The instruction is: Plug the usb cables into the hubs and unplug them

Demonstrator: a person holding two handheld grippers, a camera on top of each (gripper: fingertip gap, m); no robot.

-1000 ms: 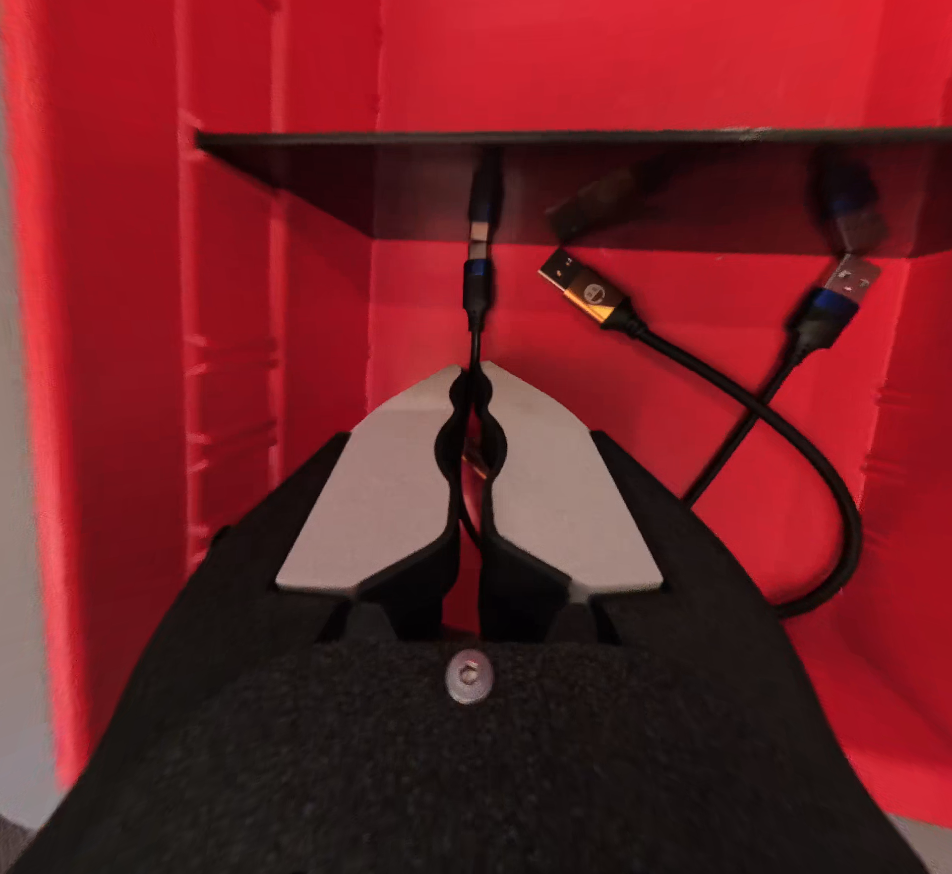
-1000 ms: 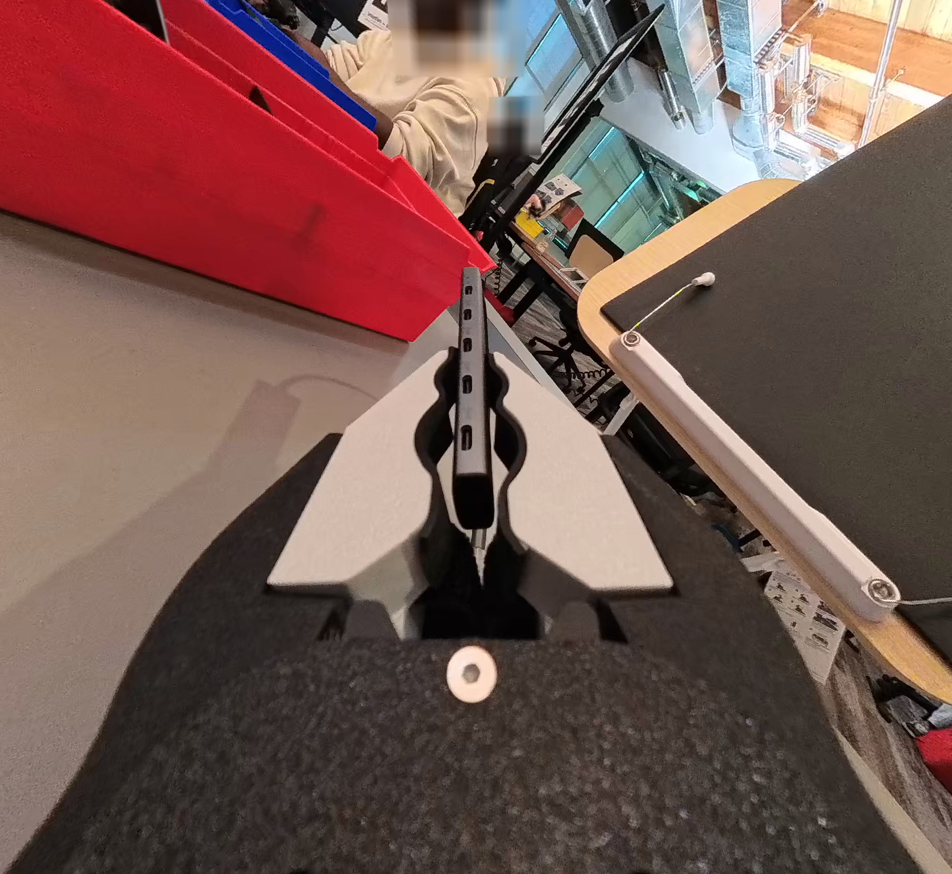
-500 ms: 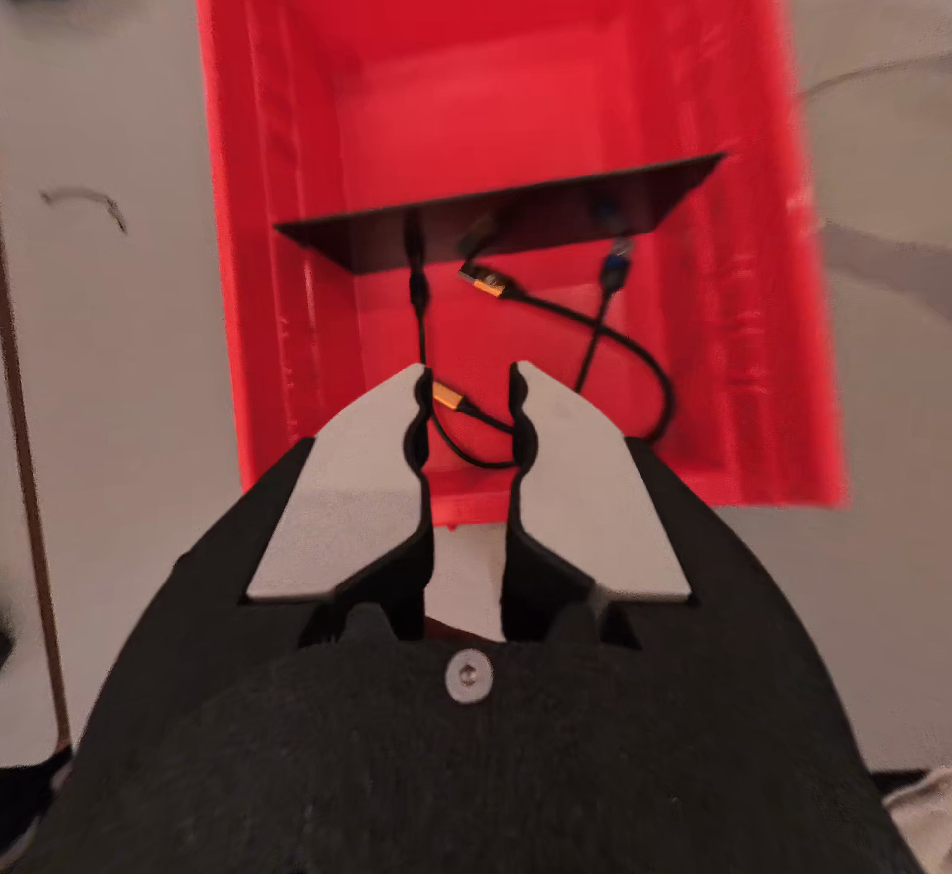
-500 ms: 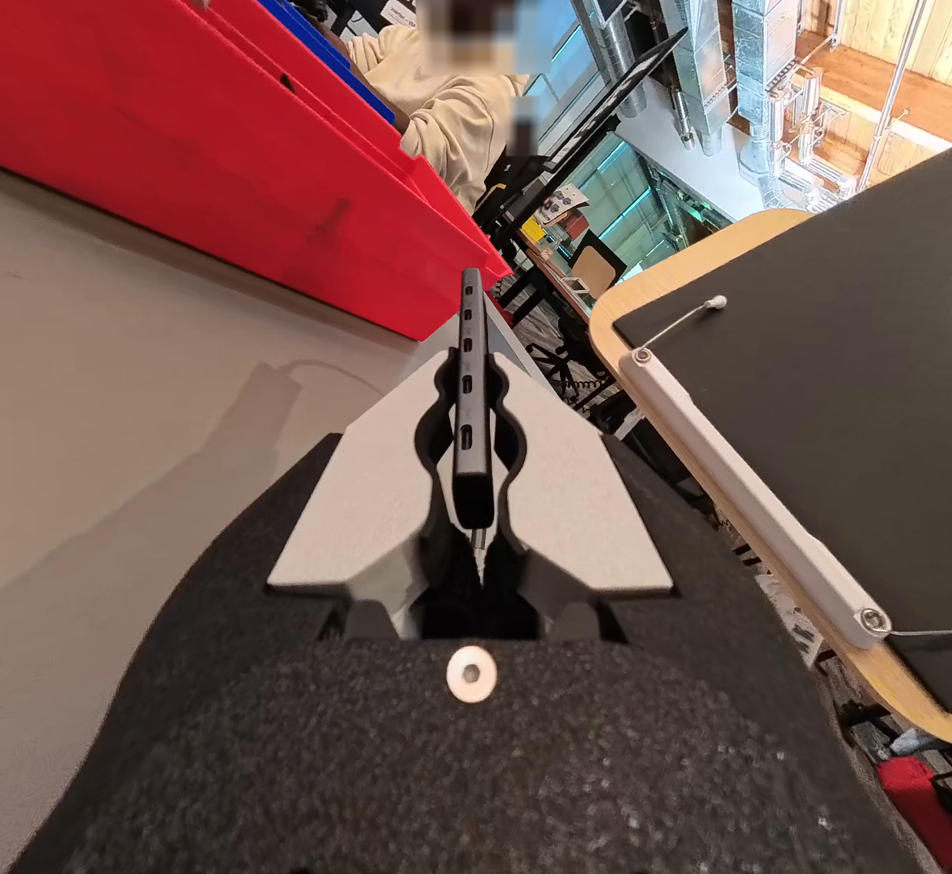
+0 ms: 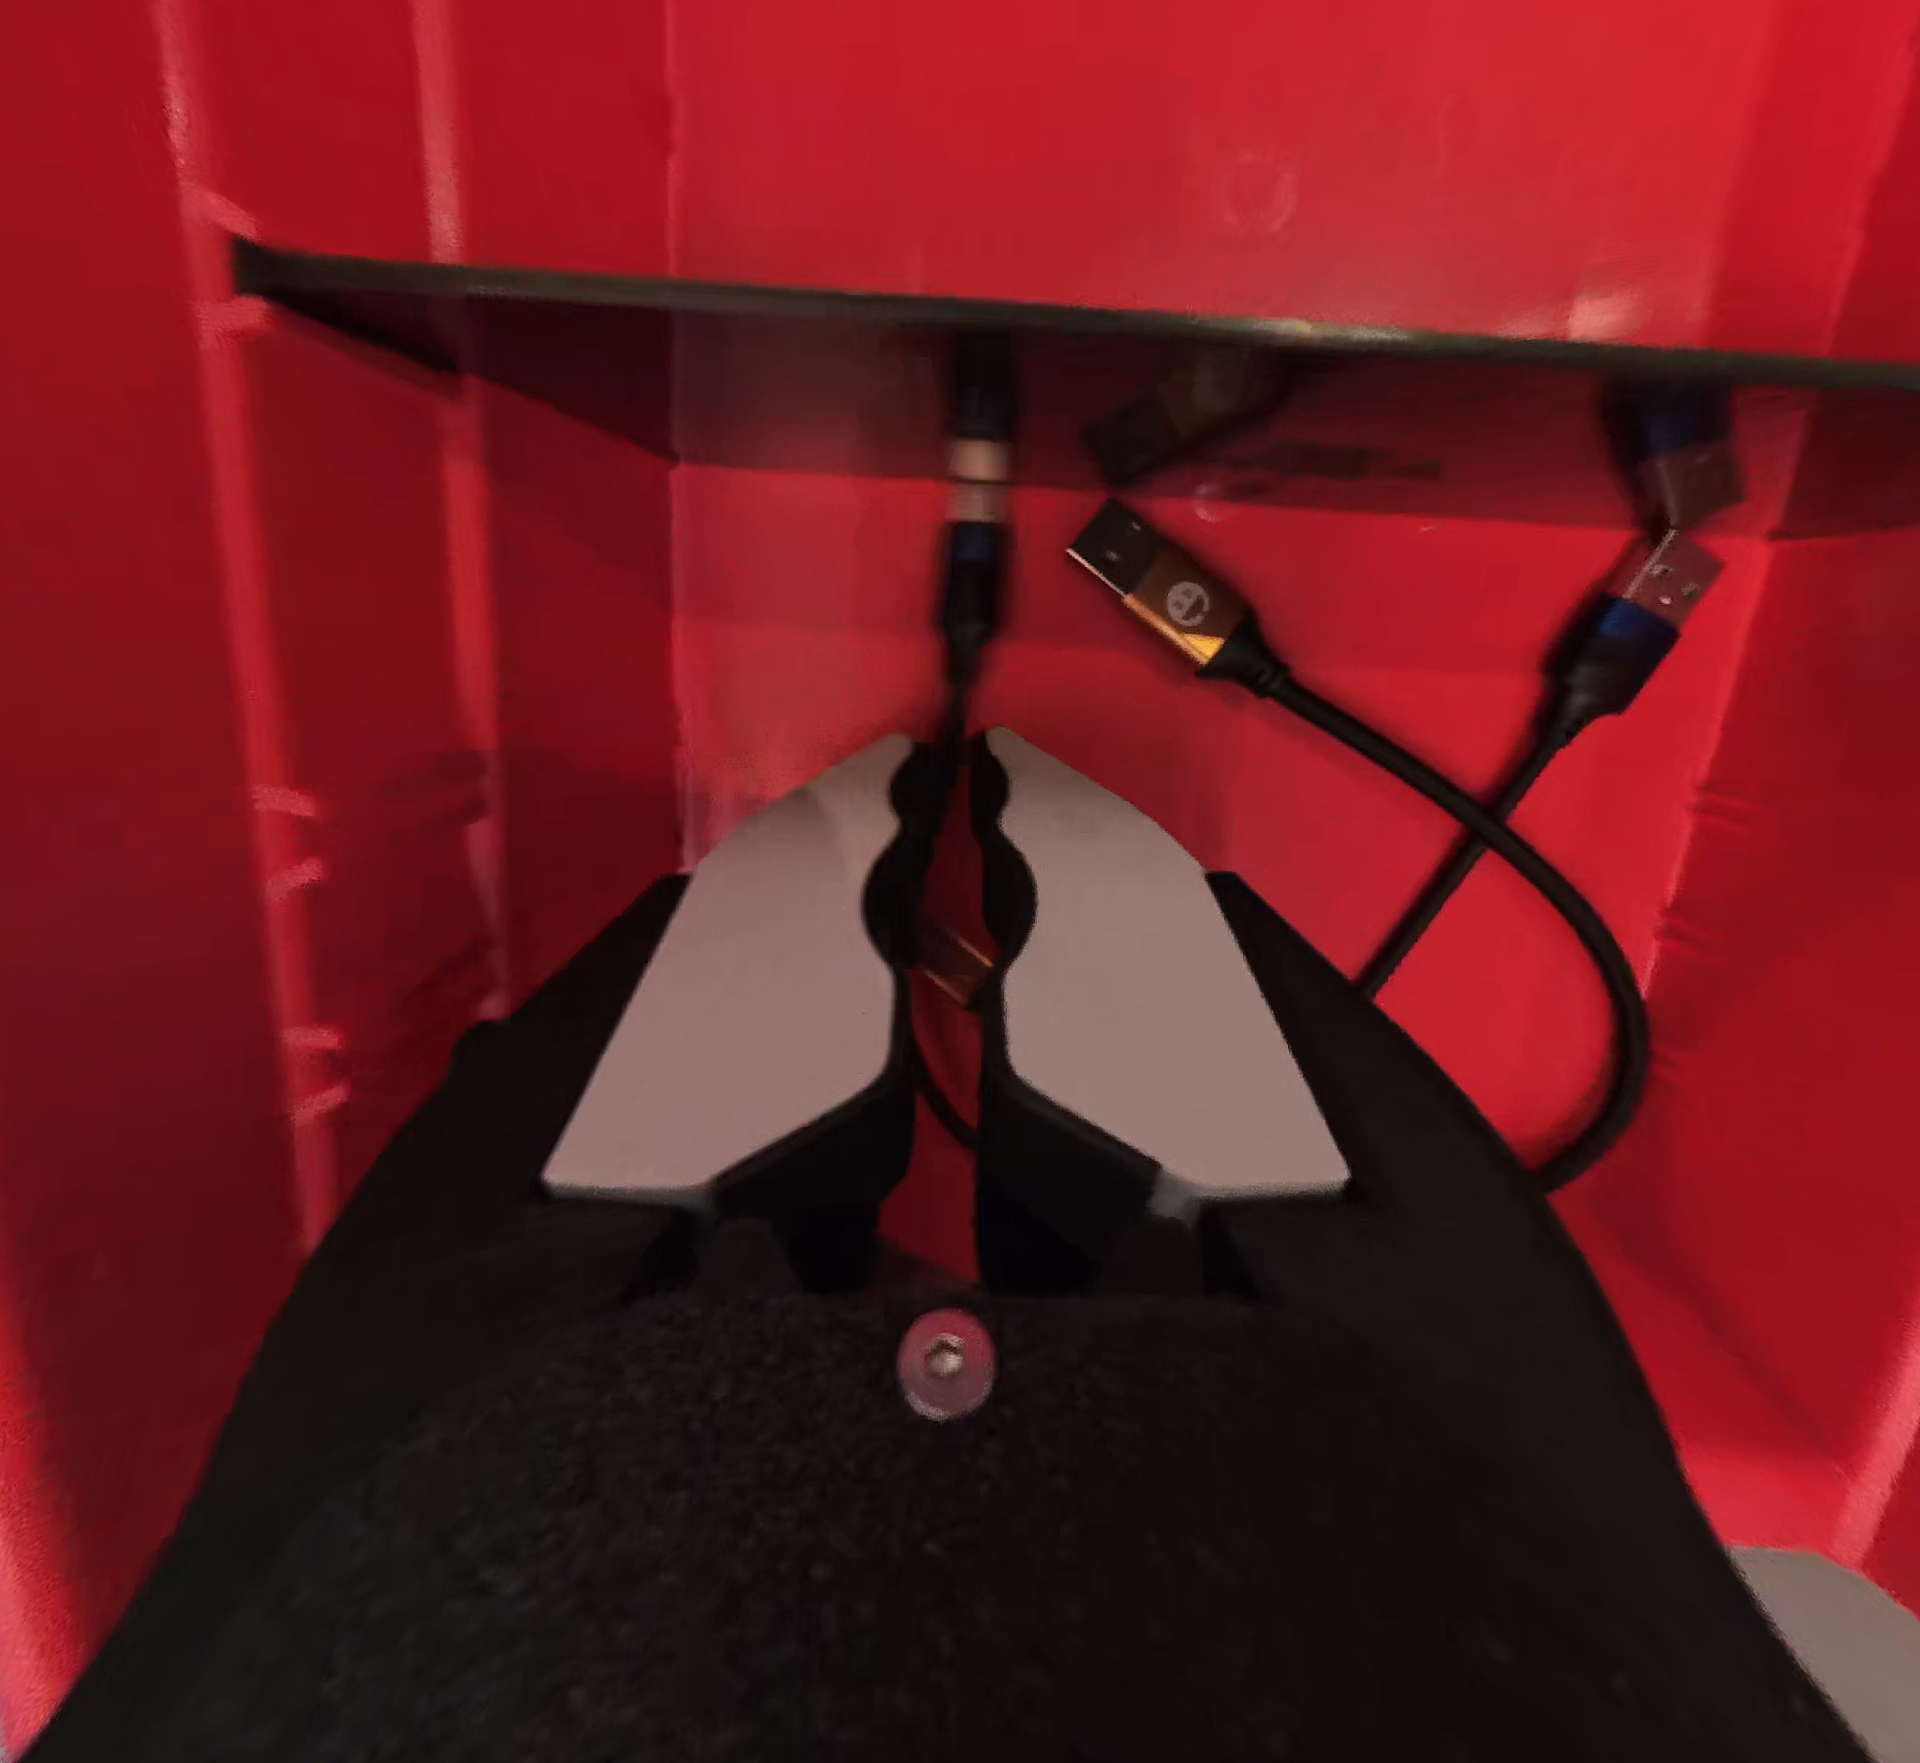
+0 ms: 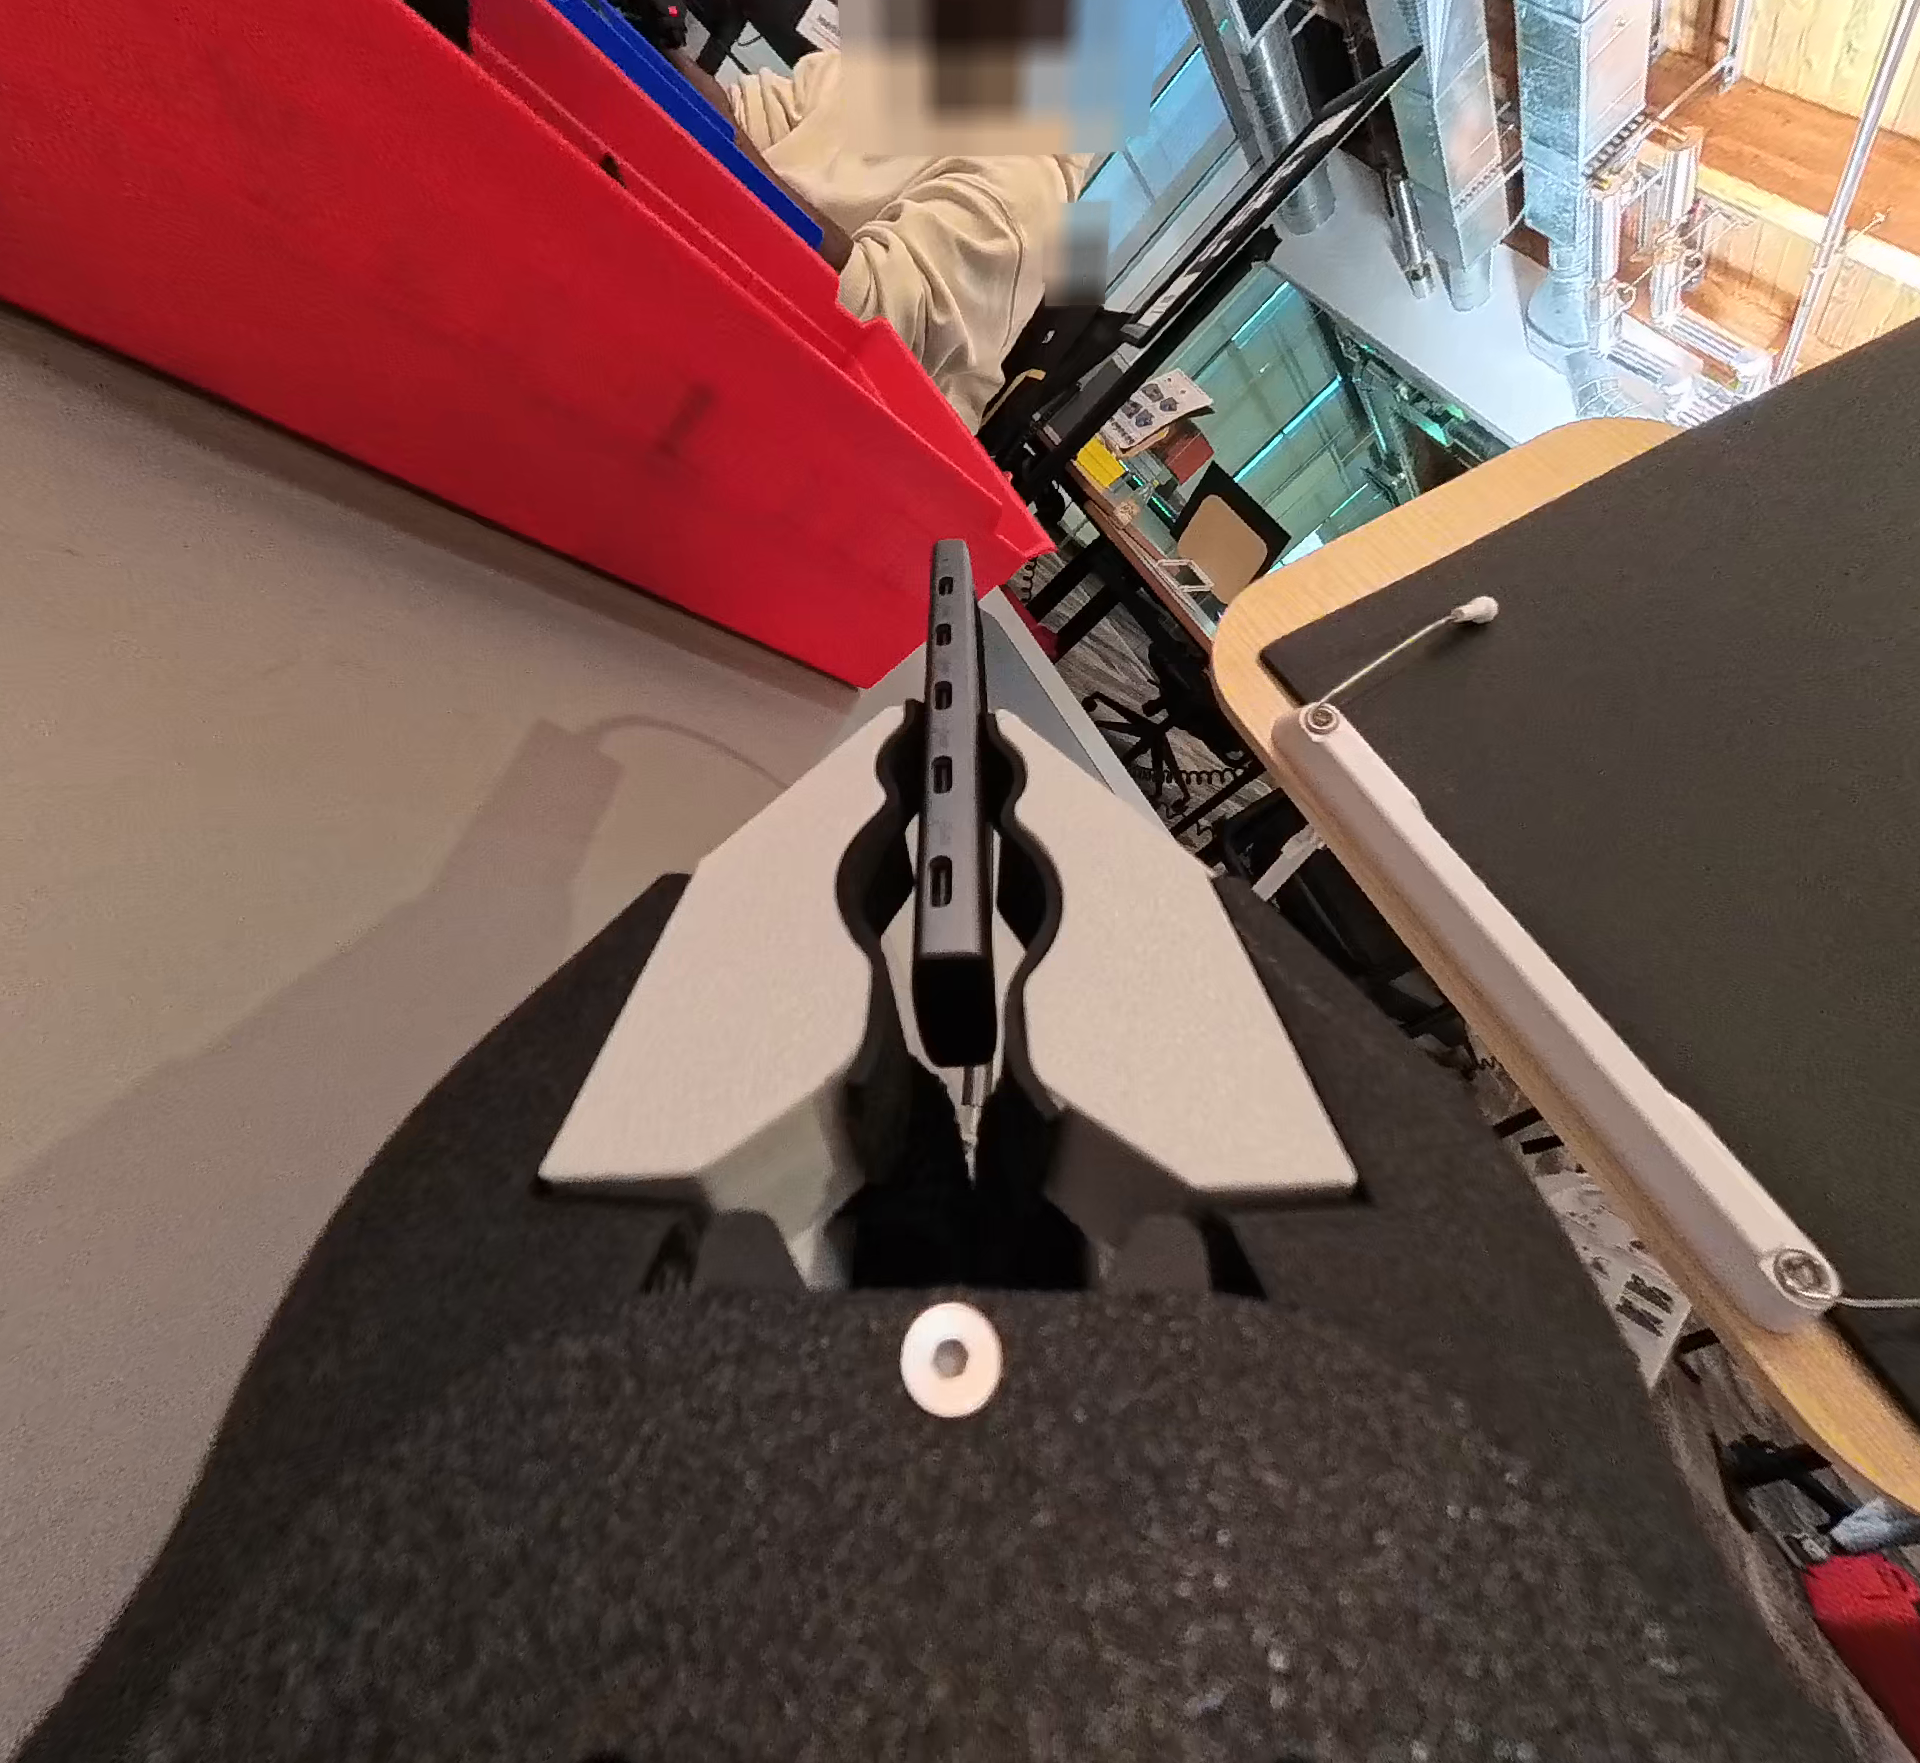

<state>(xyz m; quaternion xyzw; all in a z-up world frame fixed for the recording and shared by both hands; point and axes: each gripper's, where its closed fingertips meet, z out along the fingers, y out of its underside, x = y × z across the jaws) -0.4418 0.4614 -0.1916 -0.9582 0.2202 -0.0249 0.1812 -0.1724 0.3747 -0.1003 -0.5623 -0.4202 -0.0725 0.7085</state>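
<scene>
Left gripper (image 5: 948, 778) is down inside the red bin (image 5: 1143, 103), its fingers nearly pressed together around a thin black cable (image 5: 961, 674) that runs up between the tips; whether they truly pinch it or only bracket it, I cannot tell; a gold-coloured connector (image 5: 956, 967) sits in the gap lower down; the cable's blue-collared plug (image 5: 971, 560) stands just under the black divider panel (image 5: 727, 363) that crosses the bin; to the right, a gold USB plug (image 5: 1158, 586) lies loose, its cord looping wide, and a second blue-collared plug (image 5: 1652, 596) leans toward the panel's right end, the two cords crossing

Over to the right gripper (image 6: 956, 757); its fingers are clamped on a slim black hub (image 6: 951, 830), held edge-on with a row of small ports facing the camera, above a pale tabletop (image 6: 260, 830) beside the outer wall of a red bin (image 6: 416, 259); a person in a cream top sits beyond

By my judgement the cable is light and floppy, so the rigid plug body is the place to grip; the hub looks stiff, light and smooth-sided, best held across its flat faces
</scene>
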